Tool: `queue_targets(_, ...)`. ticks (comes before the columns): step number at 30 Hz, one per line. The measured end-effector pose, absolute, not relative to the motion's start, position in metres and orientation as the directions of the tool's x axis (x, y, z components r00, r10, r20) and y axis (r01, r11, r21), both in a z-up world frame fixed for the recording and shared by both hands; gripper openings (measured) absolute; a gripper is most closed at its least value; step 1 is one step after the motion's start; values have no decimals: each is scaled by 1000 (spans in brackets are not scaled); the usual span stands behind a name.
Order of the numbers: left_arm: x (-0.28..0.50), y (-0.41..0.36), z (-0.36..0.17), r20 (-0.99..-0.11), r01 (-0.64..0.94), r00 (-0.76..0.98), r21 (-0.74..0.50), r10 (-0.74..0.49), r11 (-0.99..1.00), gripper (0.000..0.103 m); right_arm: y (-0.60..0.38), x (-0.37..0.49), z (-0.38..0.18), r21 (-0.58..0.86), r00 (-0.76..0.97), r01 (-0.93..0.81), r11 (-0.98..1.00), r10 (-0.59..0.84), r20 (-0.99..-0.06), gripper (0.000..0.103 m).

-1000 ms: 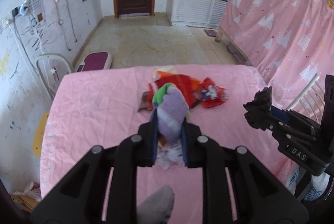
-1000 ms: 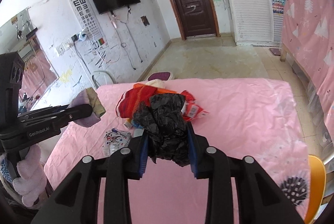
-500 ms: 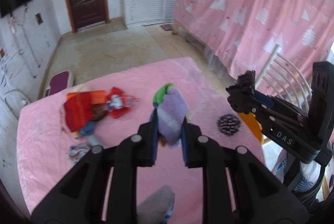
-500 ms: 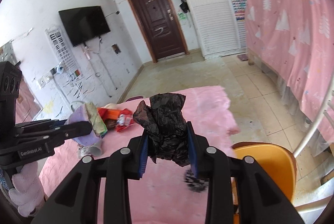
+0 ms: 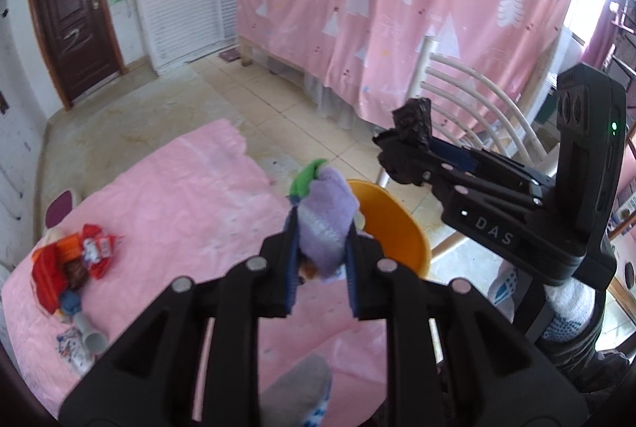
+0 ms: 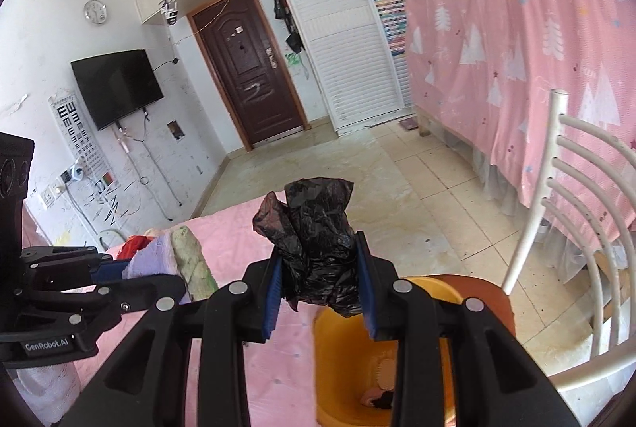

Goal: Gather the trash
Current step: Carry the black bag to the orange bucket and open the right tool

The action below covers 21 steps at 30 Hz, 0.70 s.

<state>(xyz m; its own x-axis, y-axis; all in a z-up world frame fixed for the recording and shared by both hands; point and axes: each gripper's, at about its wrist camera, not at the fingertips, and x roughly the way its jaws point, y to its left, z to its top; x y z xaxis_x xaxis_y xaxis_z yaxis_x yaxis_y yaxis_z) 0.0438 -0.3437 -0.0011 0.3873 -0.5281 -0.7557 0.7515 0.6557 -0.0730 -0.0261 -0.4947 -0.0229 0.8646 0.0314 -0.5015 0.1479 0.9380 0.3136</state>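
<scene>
My left gripper (image 5: 321, 228) is shut on a crumpled lilac and green wrapper (image 5: 326, 216), held above the right edge of the pink table (image 5: 190, 196). An orange bin (image 5: 397, 228) stands just beyond it on a chair seat. My right gripper (image 6: 318, 268) is shut on a crumpled black plastic bag (image 6: 314, 236), held over the orange bin (image 6: 349, 355), which has a little trash at its bottom. The same bag (image 5: 413, 121) shows at the right in the left wrist view. A pile of red and orange wrappers (image 5: 67, 264) lies on the table's left side.
A white slatted chair back (image 6: 572, 228) rises right of the bin. Pink tree-print curtains (image 5: 397, 9) hang behind it. A brown door (image 6: 250, 69), a white wardrobe (image 6: 349, 41) and a wall television (image 6: 117, 85) stand beyond a tiled floor (image 6: 357, 180).
Both grippers have swung rightward off the table with their loads still held. The trash pile has slid to the left of the views, and the orange bin and chair have come into view.
</scene>
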Motion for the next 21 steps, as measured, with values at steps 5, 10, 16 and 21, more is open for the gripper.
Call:
queue_targets(5,43,-376,-7,-763,783,346,-87,-547,616,18,-524,-39,-29,342,870,190,920,3,-493,22)
queue_targets(10,45,-402,-14,-777,790,317,-101,-544,605,36,-538,-42,-35,362,868,210,908,-2,-497,22)
queue_targets(16,46,-402,-14,-779,779,322,-104,-537,618,40,-534,-35,-42,367,856,204,908,16,-517,22)
queue_targets(21,50,-388,-11,-780,758,327,-120,-533,641,40,-528,-26,-46,351,841,206,914,18,-540,27)
